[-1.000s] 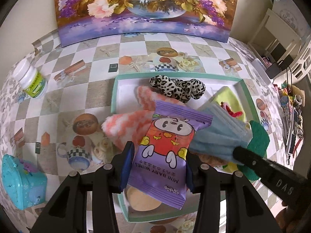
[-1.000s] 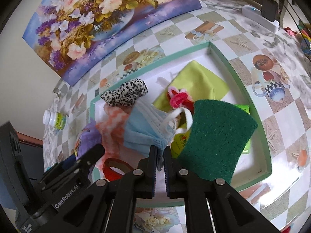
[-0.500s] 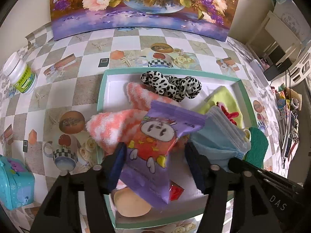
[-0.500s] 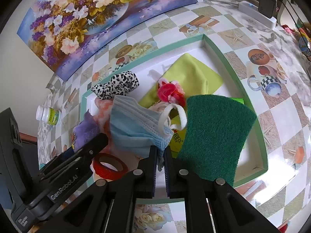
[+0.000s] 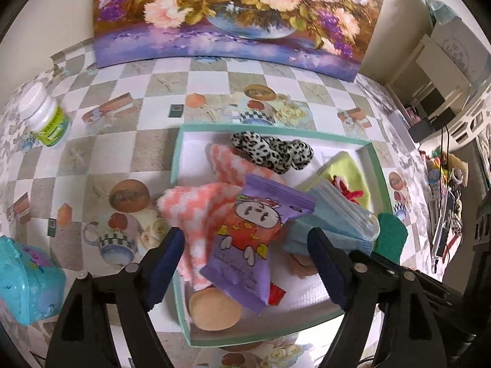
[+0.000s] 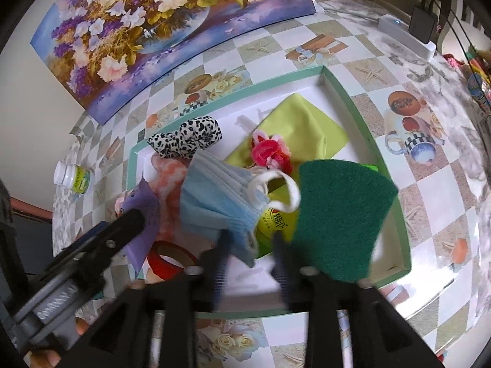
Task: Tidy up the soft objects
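Here the left gripper [image 5: 245, 260] stands wide apart, its blue-padded fingers [image 5: 164, 265] on either side of a purple wipes packet [image 5: 256, 239] without touching it. The packet lies tilted inside the green-rimmed tray [image 5: 376, 165], resting on a pink-and-white fuzzy sock [image 5: 196, 205] that spills over the tray's left rim. Its printed face shows a cartoon character; the line of lettering near its lower end is too small and skewed to read.

The right gripper [image 6: 250, 251] is parted too, and motion-blurred; nothing sits between its fingers. Just ahead of it the blue face mask [image 6: 218, 196] lies crumpled in the tray, its white ear loop [image 6: 276, 188] curling over a yellow-green label with red characters [image 6: 273, 219] that cannot be made out. The green scouring pad [image 6: 340, 214] lies to the right of the mask, against the tray's right wall.

Further back in the tray lie a leopard-print scrunchie [image 6: 187, 139], a lime cloth [image 6: 302, 130] and a pink scrunchie [image 6: 270, 151] on top of it. A roll of red tape [image 6: 170, 259] and a round tan puff [image 5: 214, 309] lie near the front rim.

On the checked tablecloth [image 5: 122, 141] outside the tray stand a white bottle with a green label [image 5: 46, 118], its text unreadable, and a teal case [image 5: 27, 282]. The left gripper's body carries grey raised lettering [image 6: 56, 302], blurred past reading.
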Motion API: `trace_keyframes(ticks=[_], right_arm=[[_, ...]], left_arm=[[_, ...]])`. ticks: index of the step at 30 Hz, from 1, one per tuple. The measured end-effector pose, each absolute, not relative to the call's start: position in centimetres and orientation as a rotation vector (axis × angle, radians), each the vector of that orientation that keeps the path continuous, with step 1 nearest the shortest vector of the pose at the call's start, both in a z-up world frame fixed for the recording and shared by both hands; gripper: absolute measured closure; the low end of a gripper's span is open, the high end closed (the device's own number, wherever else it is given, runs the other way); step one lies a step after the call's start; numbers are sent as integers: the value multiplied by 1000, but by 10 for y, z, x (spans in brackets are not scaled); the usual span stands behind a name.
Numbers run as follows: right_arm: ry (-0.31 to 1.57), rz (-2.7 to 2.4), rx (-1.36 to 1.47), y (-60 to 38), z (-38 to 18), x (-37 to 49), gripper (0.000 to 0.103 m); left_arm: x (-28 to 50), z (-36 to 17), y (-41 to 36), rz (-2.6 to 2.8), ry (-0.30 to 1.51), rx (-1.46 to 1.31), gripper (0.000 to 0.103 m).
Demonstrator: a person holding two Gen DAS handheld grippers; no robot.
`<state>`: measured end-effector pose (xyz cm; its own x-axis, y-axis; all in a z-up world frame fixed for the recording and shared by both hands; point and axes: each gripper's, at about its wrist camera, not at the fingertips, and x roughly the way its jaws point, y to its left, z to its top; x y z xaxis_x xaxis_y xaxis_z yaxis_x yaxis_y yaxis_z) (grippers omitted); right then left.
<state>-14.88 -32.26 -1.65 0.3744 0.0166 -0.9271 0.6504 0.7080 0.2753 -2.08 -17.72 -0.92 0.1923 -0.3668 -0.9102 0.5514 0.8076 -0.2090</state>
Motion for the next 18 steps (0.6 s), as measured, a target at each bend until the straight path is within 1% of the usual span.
trace_keyframes(ticks=[1,3,4,5,7,8,10,14,15,17,18], right_arm=[[1130,-455,691,-323,-16,-149,52],[1130,-461,678,-322,-14,-149,50],[1130,-460,675,-322,-14,-148,46],[1130,-459,671,-321,-13,-148,44],[1134,-459,660,-321,-13,-147,38],[1137,-460,653,-320,-13,-146,37],[1139,-461,645,-319,-13,-145,30],[1133,-459,634,-317,-12,-144,21],[1130,-458,632,-317,-12,-144,16],[1124,-458,626,-316,-11,-143,12],[1119,-459,623,-316,-11,-143,6]], left_arm=[[-20,-8,-175,-643,1215,175,20],[-18,-5,-170,-622,1203,168,18],[-17,-5,-168,-609,1200,170,14],[-15,-6,-165,-590,1198,173,8],[-12,-7,-160,-552,1194,178,7],[-10,-8,-158,-535,1194,180,7],[-6,-10,-151,-502,1199,175,7],[1,-16,-141,-449,1217,161,5],[3,-17,-139,-437,1220,159,4],[5,-18,-134,-421,1225,149,3],[6,-17,-133,-418,1225,145,3]])
